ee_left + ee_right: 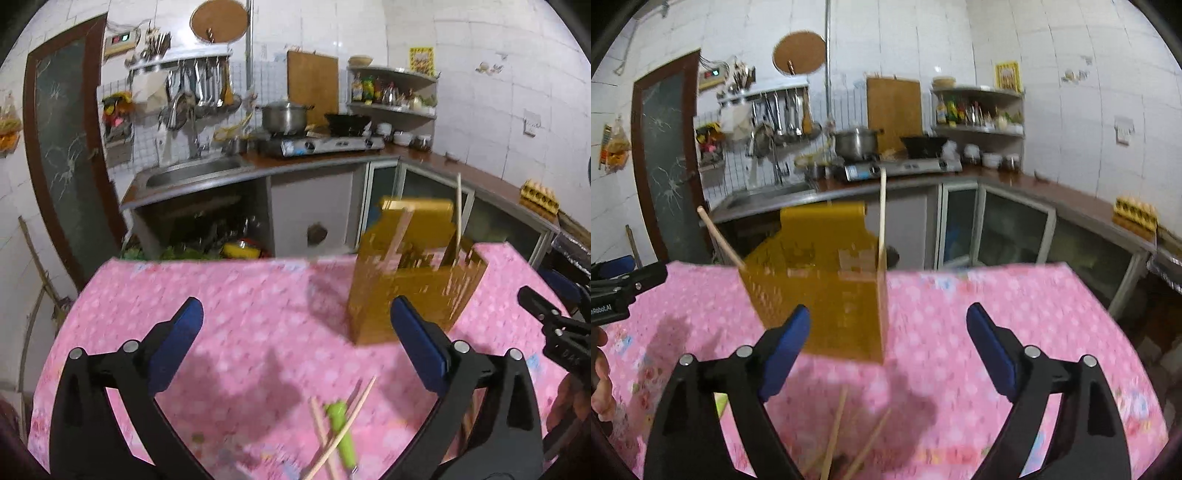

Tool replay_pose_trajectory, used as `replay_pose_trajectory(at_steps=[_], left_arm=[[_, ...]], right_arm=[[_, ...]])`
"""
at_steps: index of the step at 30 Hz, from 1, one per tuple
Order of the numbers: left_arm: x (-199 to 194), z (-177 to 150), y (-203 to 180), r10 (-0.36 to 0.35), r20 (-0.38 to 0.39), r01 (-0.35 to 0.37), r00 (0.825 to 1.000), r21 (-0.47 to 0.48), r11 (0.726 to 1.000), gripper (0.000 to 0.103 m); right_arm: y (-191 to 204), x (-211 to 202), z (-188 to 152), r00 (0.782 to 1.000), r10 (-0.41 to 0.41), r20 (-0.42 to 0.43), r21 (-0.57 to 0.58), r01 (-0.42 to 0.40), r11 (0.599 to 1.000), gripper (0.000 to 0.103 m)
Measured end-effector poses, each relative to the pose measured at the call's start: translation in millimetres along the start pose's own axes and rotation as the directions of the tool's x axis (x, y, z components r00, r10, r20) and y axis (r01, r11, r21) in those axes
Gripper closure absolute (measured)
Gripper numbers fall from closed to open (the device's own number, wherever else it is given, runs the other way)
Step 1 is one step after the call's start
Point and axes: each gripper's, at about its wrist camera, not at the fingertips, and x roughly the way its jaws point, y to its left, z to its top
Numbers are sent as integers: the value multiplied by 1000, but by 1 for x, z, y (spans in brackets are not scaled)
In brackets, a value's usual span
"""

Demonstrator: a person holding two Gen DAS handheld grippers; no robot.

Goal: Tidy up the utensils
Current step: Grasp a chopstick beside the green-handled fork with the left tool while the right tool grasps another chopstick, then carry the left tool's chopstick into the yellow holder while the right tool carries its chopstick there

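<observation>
A yellow perforated utensil holder (410, 273) stands on the pink tablecloth (240, 314) with chopsticks (458, 214) sticking up out of it. It also shows in the right wrist view (827, 280). Loose chopsticks (340, 432) and a green-handled utensil (341, 428) lie on the cloth near the front. My left gripper (295, 343) is open and empty, above the cloth to the left of the holder. My right gripper (888, 347) is open and empty, just in front of the holder, with loose chopsticks (836, 432) below it. The right gripper's tip shows in the left wrist view (535, 299).
Behind the table runs a kitchen counter with a sink (195, 173), a gas stove (328, 144) with a pot and a wok, and shelves of bottles. An egg tray (539, 197) sits on the counter at right. The table's far edge (221, 260) is close behind the holder.
</observation>
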Motion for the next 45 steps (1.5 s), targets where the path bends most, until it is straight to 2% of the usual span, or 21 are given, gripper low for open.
replay_pose_trajectory(at_steps=[4,9,15,17,19,20,24,25,29,30,33,36,39,40,41,43,45], left_arm=[[3,-27,11,5,-58,-5,998,7,1000,5],[13,-57,20,30,-132,-26,991,33,999,5],[27,-85,23,3,-214,4,977,34,999,6],[29,-91,19,-7,-226,17,974,42,999,10],[31,-97,15,-37,-245,50,969,49,998,17],[32,-100,12,-48,-253,64,966,54,997,20],[33,-105,-3,-80,-267,110,961,100,989,26],[34,-105,-7,-87,-270,119,959,105,987,32],[46,-99,-18,-122,-306,162,944,108,981,52],[49,-97,-22,-130,-313,171,941,107,979,53],[60,-92,-34,-136,-329,187,934,126,974,58],[73,-88,-43,-131,-360,192,924,140,971,69],[85,-83,-47,-129,-383,193,915,135,972,73],[88,-82,-48,-127,-389,192,912,134,972,76],[93,-80,-47,-121,-402,188,907,131,973,79],[102,-78,-44,-114,-422,178,899,114,977,88],[112,-74,-34,-154,-445,199,882,56,978,89]], right_arm=[[5,0,-25,997,-26,-68,-10,26,1000,13],[10,12,-51,982,-43,-182,-3,43,999,12],[6,27,-74,960,-82,-269,-11,82,997,12],[6,31,-78,952,-87,-293,-13,87,996,14],[5,37,-84,941,-90,-327,-9,92,996,26],[5,39,-85,937,-87,-339,-5,91,996,28],[6,51,-93,918,-58,-393,19,71,997,52],[7,55,-95,911,-50,-409,27,67,997,57],[8,62,-94,902,-47,-429,42,72,997,63],[9,64,-93,898,-39,-438,52,68,996,66],[11,70,-89,885,-40,-463,58,76,995,69],[12,73,-87,877,-48,-478,49,81,995,73],[12,78,-85,871,-42,-490,49,76,996,81],[13,79,-83,870,-42,-492,42,72,996,88],[13,81,-82,869,-33,-494,40,61,997,90],[14,85,-80,865,-19,-501,32,41,999,92],[12,89,-77,863,-6,-506,23,21,1000,94]])
